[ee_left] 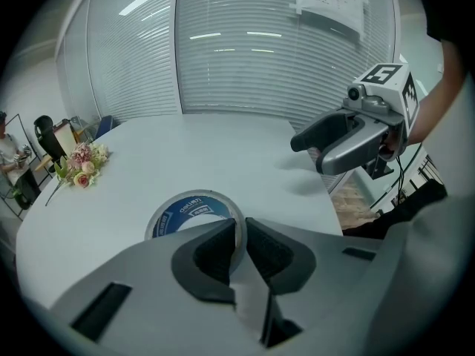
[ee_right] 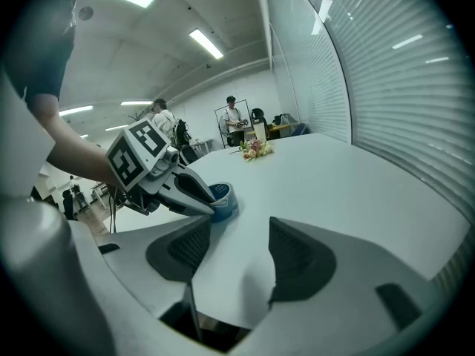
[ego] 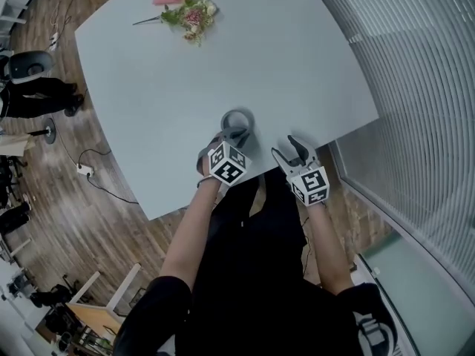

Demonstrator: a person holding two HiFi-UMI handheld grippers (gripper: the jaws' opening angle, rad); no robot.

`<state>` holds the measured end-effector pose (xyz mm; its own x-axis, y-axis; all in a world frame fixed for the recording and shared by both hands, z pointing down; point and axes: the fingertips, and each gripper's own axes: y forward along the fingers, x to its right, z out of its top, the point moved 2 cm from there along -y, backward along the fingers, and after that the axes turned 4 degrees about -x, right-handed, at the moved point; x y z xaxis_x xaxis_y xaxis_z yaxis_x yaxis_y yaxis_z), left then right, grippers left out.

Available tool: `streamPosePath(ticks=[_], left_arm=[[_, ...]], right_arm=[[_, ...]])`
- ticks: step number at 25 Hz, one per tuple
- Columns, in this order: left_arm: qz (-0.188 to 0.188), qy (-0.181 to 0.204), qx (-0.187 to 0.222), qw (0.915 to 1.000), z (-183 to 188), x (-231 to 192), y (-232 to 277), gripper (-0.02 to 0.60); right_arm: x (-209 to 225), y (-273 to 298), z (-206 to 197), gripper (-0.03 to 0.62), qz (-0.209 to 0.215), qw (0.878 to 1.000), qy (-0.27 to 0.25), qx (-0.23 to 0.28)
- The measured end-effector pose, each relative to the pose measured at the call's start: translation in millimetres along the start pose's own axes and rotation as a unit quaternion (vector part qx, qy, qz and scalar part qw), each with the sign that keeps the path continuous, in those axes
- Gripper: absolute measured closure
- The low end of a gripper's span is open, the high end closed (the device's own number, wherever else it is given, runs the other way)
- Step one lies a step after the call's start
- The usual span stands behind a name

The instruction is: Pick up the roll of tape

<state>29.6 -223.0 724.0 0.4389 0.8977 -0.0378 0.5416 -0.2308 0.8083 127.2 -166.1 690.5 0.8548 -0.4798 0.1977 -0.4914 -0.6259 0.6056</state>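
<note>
The roll of tape (ego: 239,119), grey with a blue-labelled core, lies flat on the pale table (ego: 297,65) near its front edge. My left gripper (ego: 236,133) comes down on the roll's near side. In the left gripper view the roll (ee_left: 189,210) has its near wall pinched between the two pads, one inside the ring and one outside, and my left gripper (ee_left: 241,236) is shut on it. My right gripper (ego: 285,147) hovers open just right of the roll with nothing between its jaws (ee_right: 239,247). From there the roll (ee_right: 223,197) shows under the left gripper's tip (ee_right: 204,202).
A bunch of flowers (ego: 189,12) lies at the table's far side. The table edge runs just in front of both grippers, with wooden floor (ego: 89,213) below. A slatted blind wall (ego: 415,87) stands on the right. People stand in the far room (ee_right: 231,117).
</note>
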Motion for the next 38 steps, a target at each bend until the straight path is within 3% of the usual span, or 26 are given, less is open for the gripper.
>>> streamPosePath(ticks=[13,19,29,38], left_arm=[[-0.017,0.015,-0.002,0.9997,-4.5,7.3,-2.9,0.522],[-0.011,0.038,-0.008,0.9992,-12.2,10.1,-6.4,0.522],[-0.013,-0.001,0.010,0.9999,-20.1,15.0,-31.7,0.523],[0.004,-0.046,0.062,0.9970,-4.6,9.8,-61.8,0.523]], right_arm=[[-26.6,-5.7,13.8,0.338,0.004,1.000,-0.014,0.006],[-33.7,-7.4,15.6,0.338,0.011,1.000,-0.010,0.003],[-29.2,-19.0,35.0,0.345,-0.001,1.000,-0.019,0.014],[-43.4,-24.6,37.5,0.342,0.011,0.999,-0.035,0.016]])
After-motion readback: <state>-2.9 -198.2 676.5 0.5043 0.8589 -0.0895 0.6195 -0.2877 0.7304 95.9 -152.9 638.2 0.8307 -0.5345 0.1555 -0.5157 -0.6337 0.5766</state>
